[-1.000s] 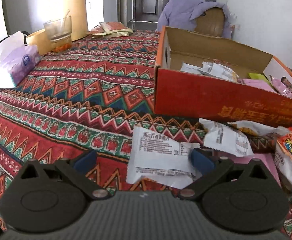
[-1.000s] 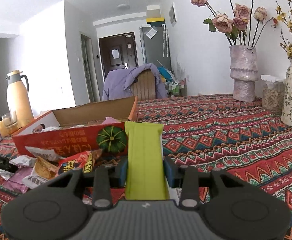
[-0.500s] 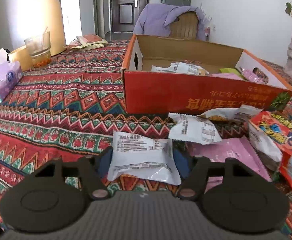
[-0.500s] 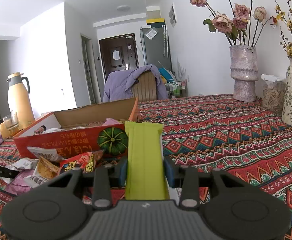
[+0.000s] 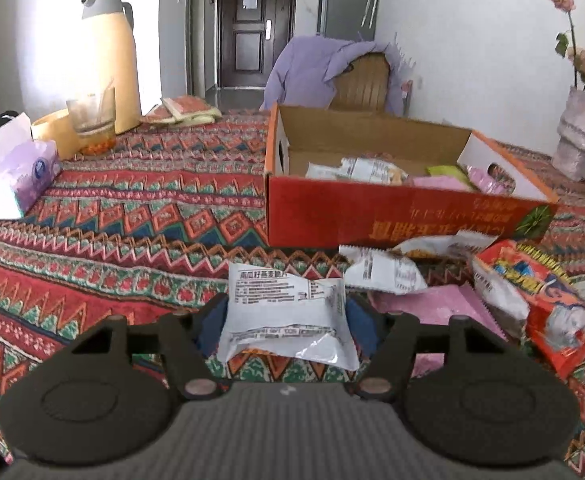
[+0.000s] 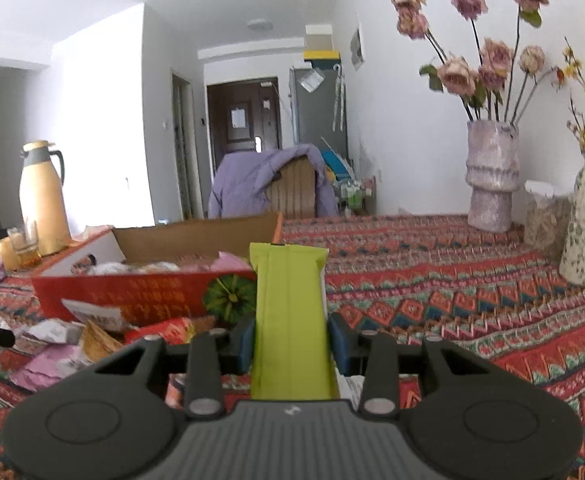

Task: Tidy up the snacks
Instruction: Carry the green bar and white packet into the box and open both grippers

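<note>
My left gripper is shut on a white snack packet with black print, held a little above the patterned cloth. Behind it stands the red cardboard box with several packets inside. Loose packets lie in front of the box: a white one, a pink one and a red one. My right gripper is shut on a lime-green packet that sticks up between its fingers, to the right of the same box.
A yellow thermos, a glass and a tissue pack stand at the left of the table. Two flower vases stand at the right. A chair with a purple jacket is behind the box.
My left gripper closed from wide open onto the white packet and lifted it slightly, with the view tilting up toward the box. The right gripper kept still with the green packet.
</note>
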A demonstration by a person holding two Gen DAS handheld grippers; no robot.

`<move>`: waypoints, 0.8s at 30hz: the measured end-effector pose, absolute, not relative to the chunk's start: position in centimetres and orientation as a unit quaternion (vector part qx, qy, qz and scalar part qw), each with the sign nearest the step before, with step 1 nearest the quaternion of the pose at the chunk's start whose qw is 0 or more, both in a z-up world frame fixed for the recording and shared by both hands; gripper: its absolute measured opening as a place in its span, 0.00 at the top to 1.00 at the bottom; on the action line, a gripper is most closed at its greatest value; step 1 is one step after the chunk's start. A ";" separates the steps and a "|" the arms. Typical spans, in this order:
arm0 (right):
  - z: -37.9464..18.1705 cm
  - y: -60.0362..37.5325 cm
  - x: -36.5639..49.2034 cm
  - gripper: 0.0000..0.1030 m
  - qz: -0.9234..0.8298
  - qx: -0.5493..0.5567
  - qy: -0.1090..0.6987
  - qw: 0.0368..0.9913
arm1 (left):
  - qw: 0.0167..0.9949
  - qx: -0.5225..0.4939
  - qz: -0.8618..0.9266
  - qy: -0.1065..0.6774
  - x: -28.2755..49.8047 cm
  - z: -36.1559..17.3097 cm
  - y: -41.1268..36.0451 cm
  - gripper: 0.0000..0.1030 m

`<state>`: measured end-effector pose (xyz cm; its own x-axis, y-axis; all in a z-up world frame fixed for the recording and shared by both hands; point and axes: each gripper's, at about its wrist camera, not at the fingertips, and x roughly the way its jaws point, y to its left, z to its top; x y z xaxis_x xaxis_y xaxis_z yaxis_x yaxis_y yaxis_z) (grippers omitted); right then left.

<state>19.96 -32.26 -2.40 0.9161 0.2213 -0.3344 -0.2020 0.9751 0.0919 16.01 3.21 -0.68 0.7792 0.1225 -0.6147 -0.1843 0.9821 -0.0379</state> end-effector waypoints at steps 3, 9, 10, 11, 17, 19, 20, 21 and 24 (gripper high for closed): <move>-1.3 -31.6 19.6 0.64 0.116 0.017 0.162 0.980 | 0.947 -0.044 0.080 0.307 16.0 0.4 3.2 0.37; 0.8 -29.8 20.5 0.64 0.131 0.001 0.143 0.981 | 0.957 -0.048 0.068 0.278 17.1 3.0 2.8 0.37; 1.2 -29.4 20.7 0.64 0.134 -0.001 0.139 0.981 | 0.959 -0.051 0.064 0.273 17.5 3.5 2.6 0.37; 1.6 -29.1 20.8 0.64 0.137 -0.003 0.137 0.981 | 0.960 -0.052 0.061 0.269 17.8 3.9 2.5 0.37; 4.4 -26.8 22.6 0.64 0.156 -0.013 0.127 0.979 | 0.968 -0.049 0.046 0.243 20.5 6.1 1.1 0.37; 5.1 -25.9 23.6 0.64 0.160 -0.016 0.126 0.979 | 0.968 -0.052 0.043 0.240 21.6 6.4 0.8 0.37; 5.4 -25.5 24.2 0.64 0.162 -0.016 0.127 0.978 | 0.968 -0.055 0.041 0.240 22.2 6.5 0.7 0.37; 5.6 -25.1 24.8 0.64 0.164 -0.016 0.129 0.978 | 0.968 -0.058 0.039 0.239 22.9 6.6 0.5 0.37; 5.9 -23.9 26.9 0.64 0.168 -0.015 0.139 0.976 | 0.968 -0.063 0.036 0.242 24.5 6.4 0.3 0.37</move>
<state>26.85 -23.88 5.86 0.9049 0.3237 -0.2764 -0.3321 0.9431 0.0171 24.50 0.28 6.37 0.8808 0.0384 -0.4720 -0.0993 0.9895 -0.1049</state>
